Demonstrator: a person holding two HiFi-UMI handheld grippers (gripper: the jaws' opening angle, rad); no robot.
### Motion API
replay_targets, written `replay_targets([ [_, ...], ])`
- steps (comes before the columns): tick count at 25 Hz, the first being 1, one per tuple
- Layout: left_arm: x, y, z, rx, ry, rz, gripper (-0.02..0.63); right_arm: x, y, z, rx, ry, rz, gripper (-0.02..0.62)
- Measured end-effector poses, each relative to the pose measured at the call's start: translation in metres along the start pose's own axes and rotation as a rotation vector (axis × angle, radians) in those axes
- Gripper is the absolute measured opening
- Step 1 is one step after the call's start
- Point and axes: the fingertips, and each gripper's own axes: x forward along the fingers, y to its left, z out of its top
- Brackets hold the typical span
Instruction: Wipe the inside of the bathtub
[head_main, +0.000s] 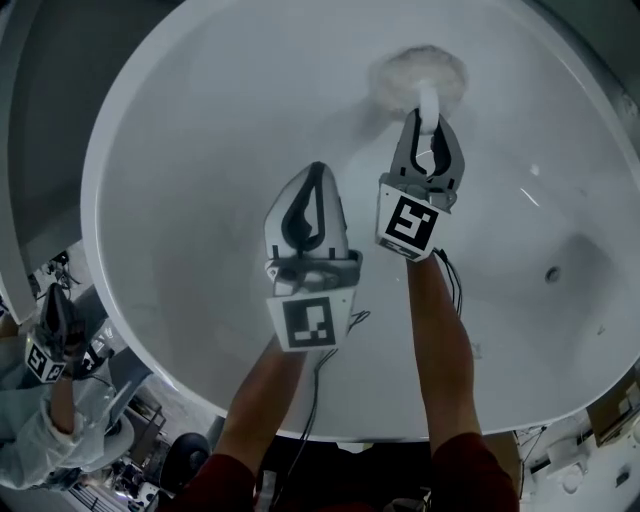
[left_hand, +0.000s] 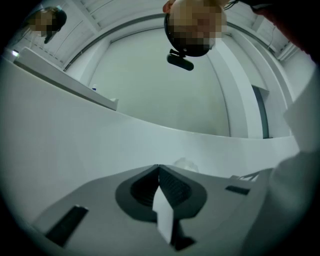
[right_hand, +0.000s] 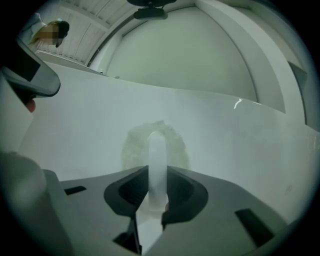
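1. Right gripper (head_main: 428, 120): the 2 jaws are narrowed onto the white handle (head_main: 428, 100) of a round, fluffy scrubber (head_main: 417, 72) and grip it firmly.
2. The scrubber head lies straight ahead of the right gripper, just beyond the jaw tips. It appears to rest against the inner wall of the bathtub (head_main: 190, 150).
3. The long axis of the handle runs in line with the jaws and points away from us, toward the far wall.
4. Left gripper (head_main: 318, 172): the 2 jaws are pressed together with nothing between them. It hovers to the left of and behind the right gripper, well apart from the scrubber.
5. We judge that only the right gripper can drive the next stroke, with the head kept flat on the wall ahead of the tips.
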Motion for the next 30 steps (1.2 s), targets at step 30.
replay_targets([
  [30, 0.006, -0.223, -0.019, 0.053, 0.014, -0.207, 0.015, -0.067, -0.199, -0.057, -0.139, 0.055, -0.082, 0.089],
])
